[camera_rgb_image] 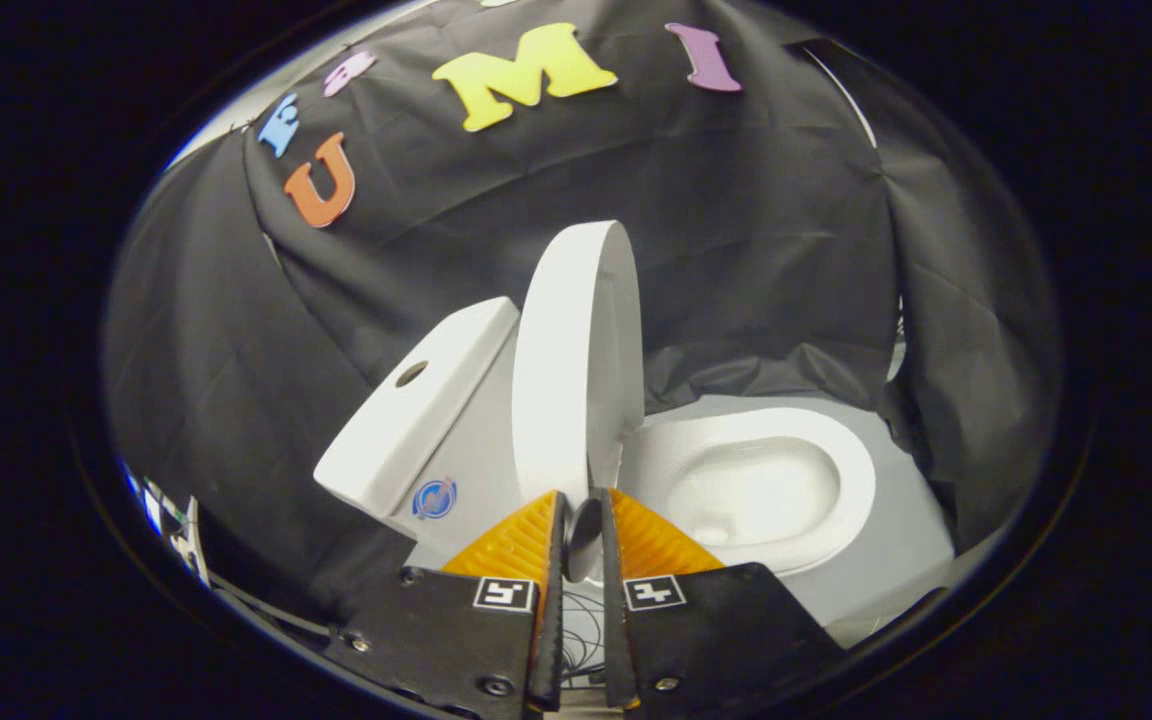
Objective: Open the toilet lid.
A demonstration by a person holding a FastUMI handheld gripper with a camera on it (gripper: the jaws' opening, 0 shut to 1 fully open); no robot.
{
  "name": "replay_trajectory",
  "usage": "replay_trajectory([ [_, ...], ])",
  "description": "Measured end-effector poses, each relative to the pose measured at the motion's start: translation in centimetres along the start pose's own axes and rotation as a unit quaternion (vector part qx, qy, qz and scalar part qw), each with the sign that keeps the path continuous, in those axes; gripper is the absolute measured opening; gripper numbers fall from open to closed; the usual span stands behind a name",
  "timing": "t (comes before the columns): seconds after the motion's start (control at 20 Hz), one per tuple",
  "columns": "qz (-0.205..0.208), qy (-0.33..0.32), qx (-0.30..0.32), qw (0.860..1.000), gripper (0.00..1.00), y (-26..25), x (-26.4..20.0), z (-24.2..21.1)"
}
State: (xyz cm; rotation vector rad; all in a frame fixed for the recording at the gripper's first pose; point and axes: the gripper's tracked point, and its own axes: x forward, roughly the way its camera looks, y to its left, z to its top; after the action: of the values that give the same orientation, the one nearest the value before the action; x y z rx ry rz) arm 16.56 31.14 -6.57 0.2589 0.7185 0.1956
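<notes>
Gripper view looked across a white ceramic toilet. At left sat the white rectangular cistern [416,410] with a round hole in its top. Beside it, the white oval plastic toilet lid [576,360] stood raised, its near edge pinched between both fingers of the gripper [583,520]. Farther right lay the open white seat ring and bowl [756,490].

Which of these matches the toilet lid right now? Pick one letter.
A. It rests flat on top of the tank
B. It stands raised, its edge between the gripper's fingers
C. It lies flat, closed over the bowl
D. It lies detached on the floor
B: the lid stands upright beside the tank, the bowl lies uncovered, and the gripper pinches the lid's lower edge.
</notes>
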Motion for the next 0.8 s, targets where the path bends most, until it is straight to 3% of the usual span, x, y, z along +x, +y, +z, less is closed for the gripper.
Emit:
replay_trajectory([
  [0.35, 0.004, 0.005, -0.043, 0.999, 0.20, 4.7, 1.4, -0.3],
  [0.8, -0.022, 0.012, -0.105, 0.994, 0.21, 9.4, 3.0, -1.2],
])
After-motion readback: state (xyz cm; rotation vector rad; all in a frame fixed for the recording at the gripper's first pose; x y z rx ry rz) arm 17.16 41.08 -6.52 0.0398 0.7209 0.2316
